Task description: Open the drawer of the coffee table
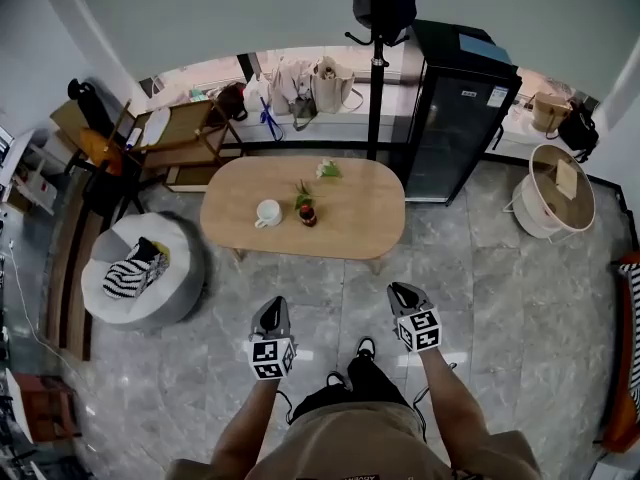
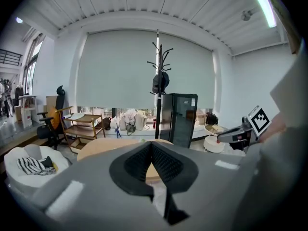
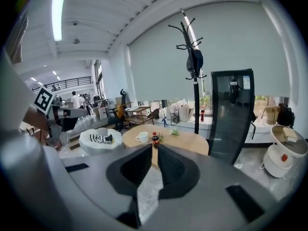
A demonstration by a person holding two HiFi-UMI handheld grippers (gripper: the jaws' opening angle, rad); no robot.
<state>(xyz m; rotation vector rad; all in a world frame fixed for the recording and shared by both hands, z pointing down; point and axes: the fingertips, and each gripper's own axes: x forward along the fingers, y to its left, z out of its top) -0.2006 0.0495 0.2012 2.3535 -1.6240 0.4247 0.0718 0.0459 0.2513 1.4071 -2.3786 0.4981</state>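
**Both Jaws Shut, Drawer Out of Sight**

The left hand-held gripper (image 1: 272, 308) and right hand-held gripper (image 1: 403, 293) hover over the grey marbled floor (image 1: 480, 268), each with jaws pressed together and empty. Straight ahead, well apart, stands the bench (image 1: 350, 228) — smooth pale wood, oval, long axis crossways. Its drawer doesn't show; the right one looks slightly nearer, I'd judge.

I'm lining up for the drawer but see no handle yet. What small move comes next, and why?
Probably step closer to the coffee table and bring both grippers down toward its near edge. The left gripper and right gripper are shut, empty and well short of the table, and no drawer front shows in any view.
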